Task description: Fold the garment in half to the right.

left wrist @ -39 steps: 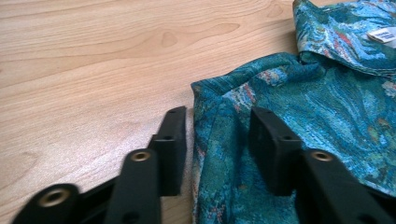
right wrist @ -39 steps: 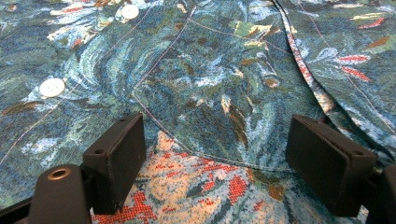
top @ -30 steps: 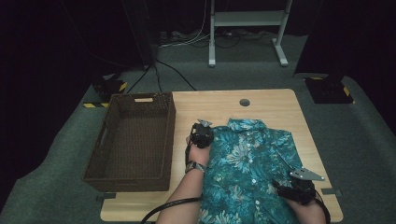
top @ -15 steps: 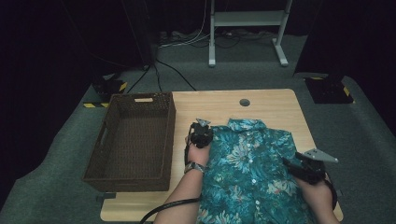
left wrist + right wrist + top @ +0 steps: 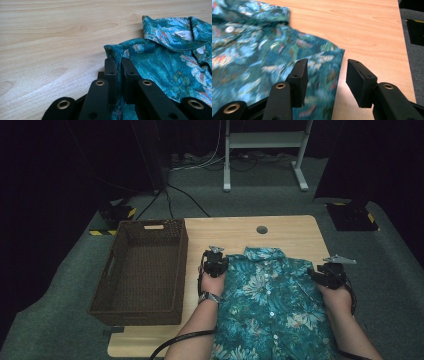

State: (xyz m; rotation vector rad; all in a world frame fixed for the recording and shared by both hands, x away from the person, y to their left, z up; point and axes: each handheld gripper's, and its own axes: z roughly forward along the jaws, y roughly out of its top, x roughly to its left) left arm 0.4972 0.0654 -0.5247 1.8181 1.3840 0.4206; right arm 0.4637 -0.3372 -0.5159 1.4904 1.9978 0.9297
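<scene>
A teal floral shirt (image 5: 270, 295) lies flat and buttoned on the wooden table (image 5: 240, 232), collar at the far side. My left gripper (image 5: 216, 264) sits at the shirt's left shoulder. In the left gripper view it (image 5: 119, 62) is shut on a fold of the shirt's edge (image 5: 117, 48). My right gripper (image 5: 322, 274) is at the shirt's right shoulder. In the right gripper view it (image 5: 327, 68) has its jaws apart astride the shirt's right edge (image 5: 337, 67). They have just been closing, and the pads stand off the cloth.
A dark wicker basket (image 5: 112, 265) stands empty on the table's left part, close to my left hand. A round cable hole (image 5: 261, 229) lies beyond the collar. Bare wood runs along the far edge and right of the shirt.
My right gripper has moved away from the person along the shirt's right edge, from near the lower side up to the shoulder. The left gripper has kept still.
</scene>
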